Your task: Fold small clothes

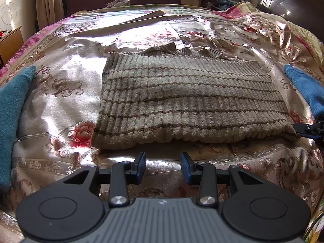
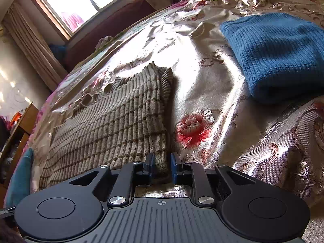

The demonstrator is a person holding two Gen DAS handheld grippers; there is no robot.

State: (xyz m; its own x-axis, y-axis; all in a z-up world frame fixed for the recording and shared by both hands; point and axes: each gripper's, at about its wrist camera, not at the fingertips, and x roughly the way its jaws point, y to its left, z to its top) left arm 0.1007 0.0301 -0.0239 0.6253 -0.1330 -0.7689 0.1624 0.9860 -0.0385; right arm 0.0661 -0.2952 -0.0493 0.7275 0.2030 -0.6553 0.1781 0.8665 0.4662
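Your striped ribbed sweater (image 1: 188, 99) lies folded into a flat rectangle on the floral satin bedspread (image 1: 66, 93), its collar and cuffs bunched along the far edge at 12 o'clock. Your left gripper (image 1: 163, 165) hovers just short of the sweater's near hem, at 6 o'clock from it, with its blue-padded jaws apart and nothing between them. Your right gripper (image 2: 162, 167) has its jaws pinched on the sweater's near right corner (image 2: 161, 162), the knit filling the narrow gap between the pads. In the left wrist view the tip of that right gripper shows at 3 o'clock, touching the sweater's corner. A folded blue knit garment (image 2: 281, 58) rests on the bedspread at 2 o'clock from the right gripper, well apart from the sweater. A teal cloth (image 1: 12, 109) lies at 9 o'clock in the left wrist view, beside the bed's edge
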